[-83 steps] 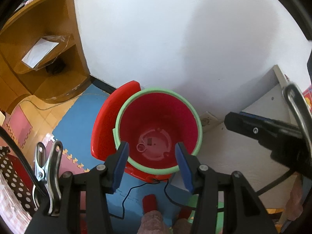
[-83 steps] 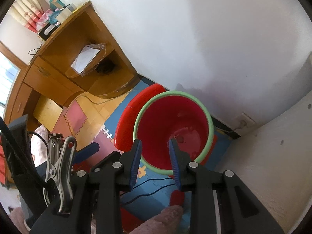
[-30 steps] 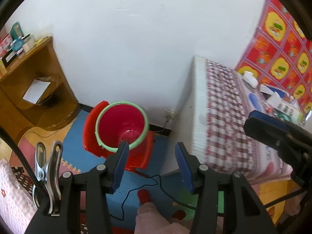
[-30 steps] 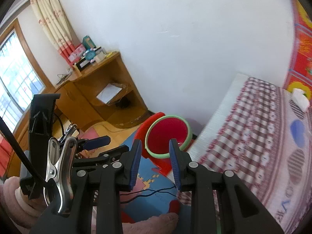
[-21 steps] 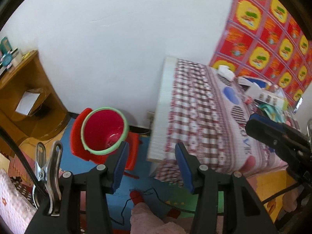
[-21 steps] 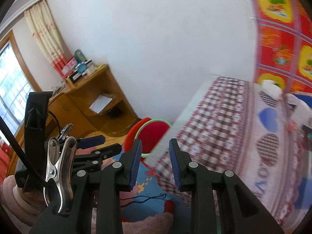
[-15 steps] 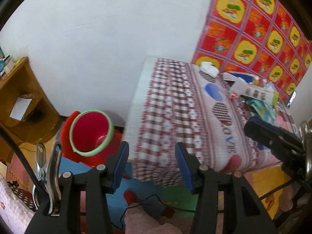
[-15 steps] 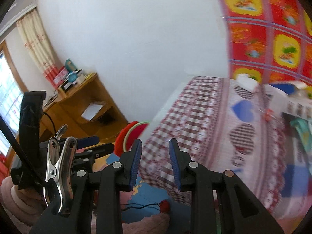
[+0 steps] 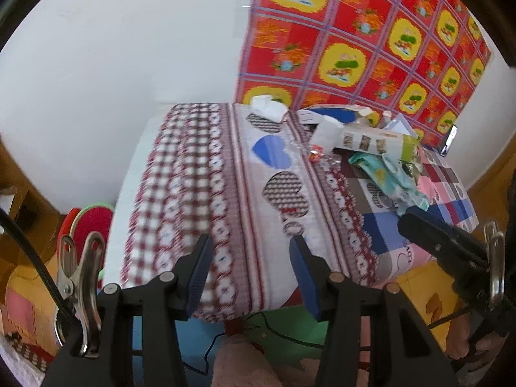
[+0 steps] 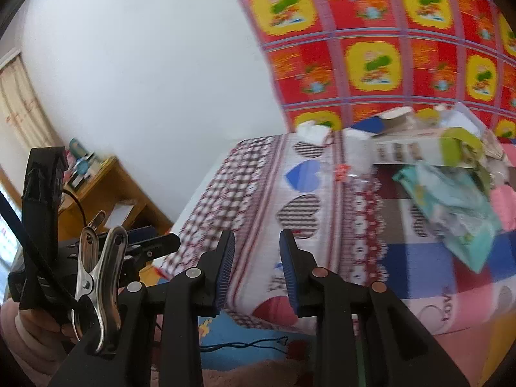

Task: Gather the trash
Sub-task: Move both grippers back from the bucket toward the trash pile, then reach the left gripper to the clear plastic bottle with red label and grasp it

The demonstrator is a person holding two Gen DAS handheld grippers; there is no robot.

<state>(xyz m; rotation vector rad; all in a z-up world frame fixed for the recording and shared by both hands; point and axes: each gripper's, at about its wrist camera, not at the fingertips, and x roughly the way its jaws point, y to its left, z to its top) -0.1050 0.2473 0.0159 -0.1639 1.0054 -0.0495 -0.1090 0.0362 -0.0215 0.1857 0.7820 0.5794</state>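
Note:
A pile of trash lies at the far side of the bed: a long white and green carton (image 9: 374, 140) (image 10: 419, 151), a teal plastic wrapper (image 9: 387, 174) (image 10: 451, 206), a white tissue wad (image 9: 269, 106) (image 10: 311, 132) and a small red wrapper (image 9: 316, 156) (image 10: 341, 171). The red bucket with a green rim (image 9: 93, 222) stands low at the left, beside the bed. My left gripper (image 9: 250, 258) is open and empty above the bed's near edge. My right gripper (image 10: 256, 254) is open and empty, well short of the trash.
The bed (image 9: 206, 174) has a checked cover with heart patches. A red and yellow patterned cloth (image 9: 354, 42) hangs on the wall behind it. A wooden desk (image 10: 106, 187) stands at the left. A black cable (image 10: 245, 343) lies on the foam floor mats.
Both grippers have swung right from above the bucket toward the bed. The bucket has slid to the left edge of the left view and left the right view. The trash pile has come into view.

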